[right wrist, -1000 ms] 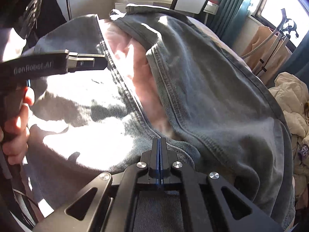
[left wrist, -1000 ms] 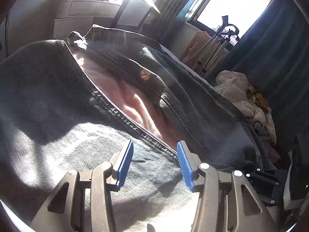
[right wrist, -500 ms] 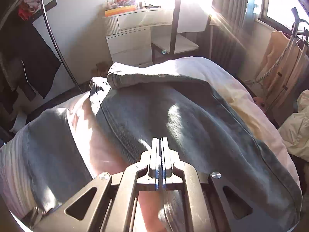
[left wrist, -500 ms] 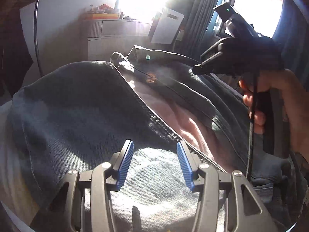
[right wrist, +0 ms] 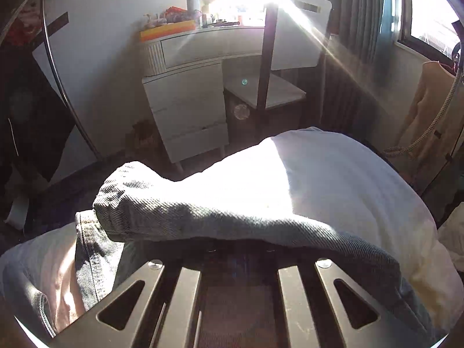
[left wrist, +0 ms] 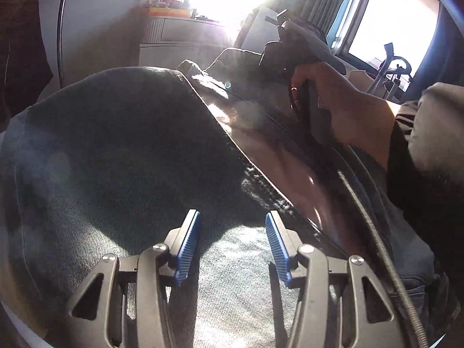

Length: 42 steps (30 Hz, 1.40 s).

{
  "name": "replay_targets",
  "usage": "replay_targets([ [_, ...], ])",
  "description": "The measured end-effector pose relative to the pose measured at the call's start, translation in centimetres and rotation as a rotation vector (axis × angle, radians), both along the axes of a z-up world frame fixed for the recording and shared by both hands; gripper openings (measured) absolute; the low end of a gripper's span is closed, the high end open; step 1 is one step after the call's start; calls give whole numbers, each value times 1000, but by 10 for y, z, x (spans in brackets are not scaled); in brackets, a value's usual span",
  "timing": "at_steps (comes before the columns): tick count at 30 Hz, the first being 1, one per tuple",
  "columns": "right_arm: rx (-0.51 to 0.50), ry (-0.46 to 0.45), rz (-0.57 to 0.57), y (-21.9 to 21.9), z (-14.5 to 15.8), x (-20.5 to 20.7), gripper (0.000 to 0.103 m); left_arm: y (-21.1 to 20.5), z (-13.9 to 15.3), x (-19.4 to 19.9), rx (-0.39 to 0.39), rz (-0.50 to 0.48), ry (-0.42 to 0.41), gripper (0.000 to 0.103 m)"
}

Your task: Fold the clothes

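Dark grey jeans [left wrist: 121,150] lie spread on a bed, with pink bedding [left wrist: 293,156] showing between the two legs. My left gripper [left wrist: 232,216] hovers open just over the left leg, and nothing sits between its blue pads [left wrist: 188,246]. A hand [left wrist: 345,116] holds my right gripper [right wrist: 240,250] far up the other leg. In the right wrist view that leg's hem [right wrist: 162,214] lies folded over the fingertips and hides them. The linkage stands drawn together. Whether denim is pinched there is hidden.
A white vanity desk [right wrist: 191,98] and a white chair [right wrist: 278,92] stand beyond the foot of the bed. A clothes rack with dark garments [right wrist: 26,121] stands on the left. The window [left wrist: 397,20] and curtains [right wrist: 365,29] are on the right. Sun glare washes out the middle.
My right gripper has travelled along the right leg from the crotch to the hem, which now covers its tips. The left gripper has stayed open over the left leg.
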State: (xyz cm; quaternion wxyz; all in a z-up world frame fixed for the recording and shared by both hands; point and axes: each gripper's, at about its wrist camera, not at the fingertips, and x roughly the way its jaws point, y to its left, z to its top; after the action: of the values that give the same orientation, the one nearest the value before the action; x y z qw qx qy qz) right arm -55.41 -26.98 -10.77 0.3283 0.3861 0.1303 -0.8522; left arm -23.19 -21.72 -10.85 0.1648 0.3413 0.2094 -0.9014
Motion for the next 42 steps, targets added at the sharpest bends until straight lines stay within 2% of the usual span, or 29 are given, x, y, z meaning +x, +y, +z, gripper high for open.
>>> replay_targets([
  [7, -4, 44, -126, 5, 12, -43, 3, -7, -8, -4, 0, -20, 20, 48],
  [11, -84, 17, -134, 34, 42, -24, 3, -5, -9, -4, -7, -26, 13, 48],
  [13, -90, 27, -118, 56, 60, -2, 3, 4, -7, -9, -36, -80, -5, 50],
  [17, -48, -4, -107, 115, 100, 56, 3, 21, -1, -15, -98, -209, -16, 50],
  [24, -123, 27, -202, 248, 177, 172, 4, 32, 9, -4, -133, -265, -32, 50],
  [25, -136, 30, -216, 268, 188, 189, 4, 38, 8, -1, -132, -302, -49, 50],
  [28, -258, 23, -300, 338, 212, 248, 4, 57, 7, 0, -176, -363, -97, 50],
  [32, -352, 46, -455, 433, 222, 332, 4, 69, 20, 16, -150, -395, -98, 50],
  [34, -361, 64, -540, 475, 218, 374, 6, 72, 28, 28, -142, -403, -90, 50],
  [37, -329, 67, -677, 532, 199, 426, 16, 69, 41, 47, -134, -390, -76, 50],
  [39, -328, 29, -771, 573, 180, 457, 18, 62, 48, 59, -101, -364, -69, 50],
  [42, -382, -36, -898, 631, 150, 499, 18, 53, 56, 73, -39, -329, -59, 51],
])
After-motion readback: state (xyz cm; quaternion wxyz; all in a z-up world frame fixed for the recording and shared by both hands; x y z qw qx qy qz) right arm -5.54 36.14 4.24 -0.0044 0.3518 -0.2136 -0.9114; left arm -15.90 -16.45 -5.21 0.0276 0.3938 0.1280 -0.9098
